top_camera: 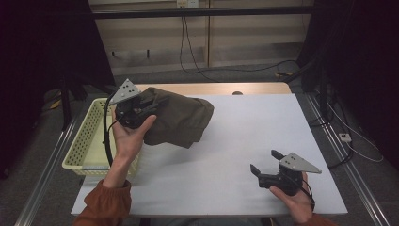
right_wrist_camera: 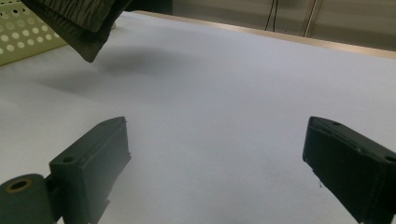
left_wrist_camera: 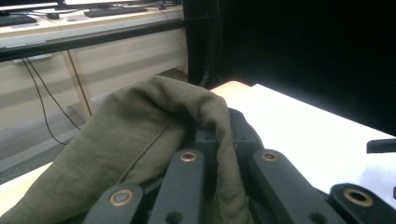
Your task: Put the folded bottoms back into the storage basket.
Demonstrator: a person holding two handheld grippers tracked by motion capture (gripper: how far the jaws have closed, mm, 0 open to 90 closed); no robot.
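A folded olive-green cloth hangs above the left part of the white table, lifted off its surface. My left gripper is shut on the cloth's left end, with a hand around its body. In the left gripper view the olive-green cloth drapes over the closed jaws and hides their tips. In the right gripper view a corner of the cloth dangles over the table at the upper left. My right gripper rests low near the table's front right, open, with nothing between its fingers.
A pale yellow perforated basket stands at the table's left edge, just left of the lifted cloth. Cables run over the floor behind and to the right of the table. A shelf unit stands at the back.
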